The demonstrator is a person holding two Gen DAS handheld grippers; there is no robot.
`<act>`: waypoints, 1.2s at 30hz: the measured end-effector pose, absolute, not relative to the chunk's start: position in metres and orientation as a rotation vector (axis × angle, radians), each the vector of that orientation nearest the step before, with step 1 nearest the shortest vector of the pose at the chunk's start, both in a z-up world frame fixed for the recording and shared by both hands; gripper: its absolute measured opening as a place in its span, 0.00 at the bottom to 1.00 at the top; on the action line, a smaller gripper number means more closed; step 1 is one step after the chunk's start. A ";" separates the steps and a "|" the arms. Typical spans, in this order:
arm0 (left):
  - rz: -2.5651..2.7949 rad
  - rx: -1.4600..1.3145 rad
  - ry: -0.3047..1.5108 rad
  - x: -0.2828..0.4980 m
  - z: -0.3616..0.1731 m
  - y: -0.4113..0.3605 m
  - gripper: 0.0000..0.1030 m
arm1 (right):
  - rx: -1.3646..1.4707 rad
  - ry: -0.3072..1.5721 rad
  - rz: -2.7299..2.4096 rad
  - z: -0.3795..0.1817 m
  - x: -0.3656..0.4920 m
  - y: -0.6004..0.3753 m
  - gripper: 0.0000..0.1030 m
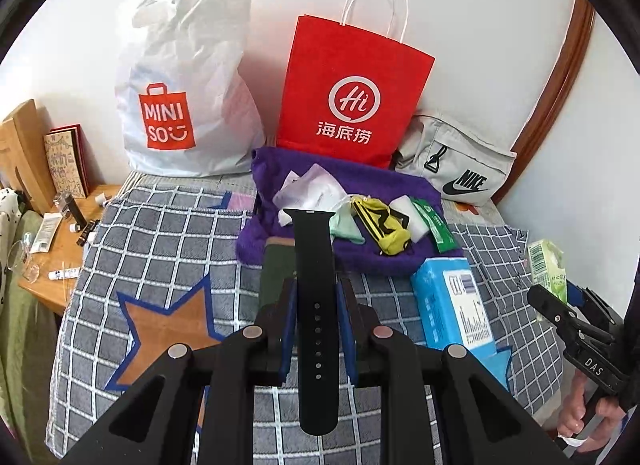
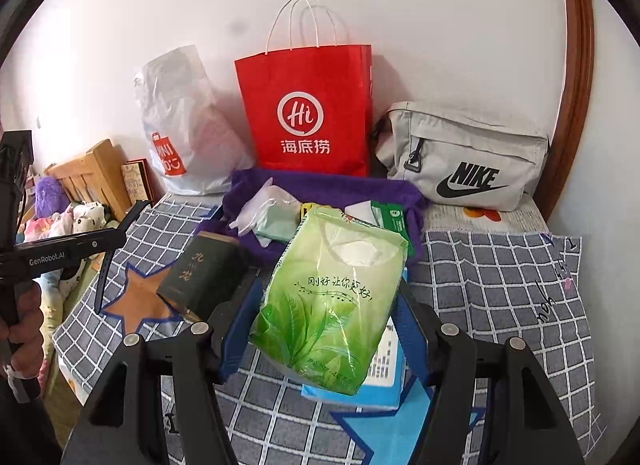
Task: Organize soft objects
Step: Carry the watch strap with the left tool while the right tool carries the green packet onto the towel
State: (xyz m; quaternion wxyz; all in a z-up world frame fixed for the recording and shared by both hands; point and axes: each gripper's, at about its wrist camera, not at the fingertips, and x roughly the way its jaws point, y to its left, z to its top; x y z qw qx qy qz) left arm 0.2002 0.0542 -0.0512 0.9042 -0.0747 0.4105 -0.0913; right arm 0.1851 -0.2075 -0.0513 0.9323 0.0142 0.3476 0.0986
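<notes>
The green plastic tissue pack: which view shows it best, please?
The right wrist view: the green plastic tissue pack fills the centre, gripped by the right tongs. The left wrist view shows only part of it at the right edge.

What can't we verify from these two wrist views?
- Red bag and white Miniso bag contents: both views, the bags' walls hide them.
- Blue pack label: right wrist view, the green tissue pack in the right gripper covers it.
- Dark green box: left wrist view, mostly behind the watch strap in the left gripper.
</notes>
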 end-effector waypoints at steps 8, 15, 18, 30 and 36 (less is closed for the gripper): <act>-0.174 -0.148 0.867 0.231 -0.055 0.050 0.19 | 0.043 0.713 0.192 -0.050 0.211 -0.210 0.62; -0.168 -0.129 0.882 0.254 -0.061 0.043 0.19 | 0.057 0.717 0.193 -0.052 0.235 -0.210 0.62; -0.167 -0.135 0.893 0.266 -0.065 0.043 0.19 | 0.067 0.721 0.200 -0.053 0.246 -0.208 0.62; -0.161 -0.155 0.918 0.311 -0.079 0.046 0.19 | 0.093 0.727 0.201 -0.062 0.298 -0.206 0.62; -0.162 -0.149 0.919 0.331 -0.079 0.044 0.19 | 0.100 0.734 0.195 -0.067 0.320 -0.207 0.62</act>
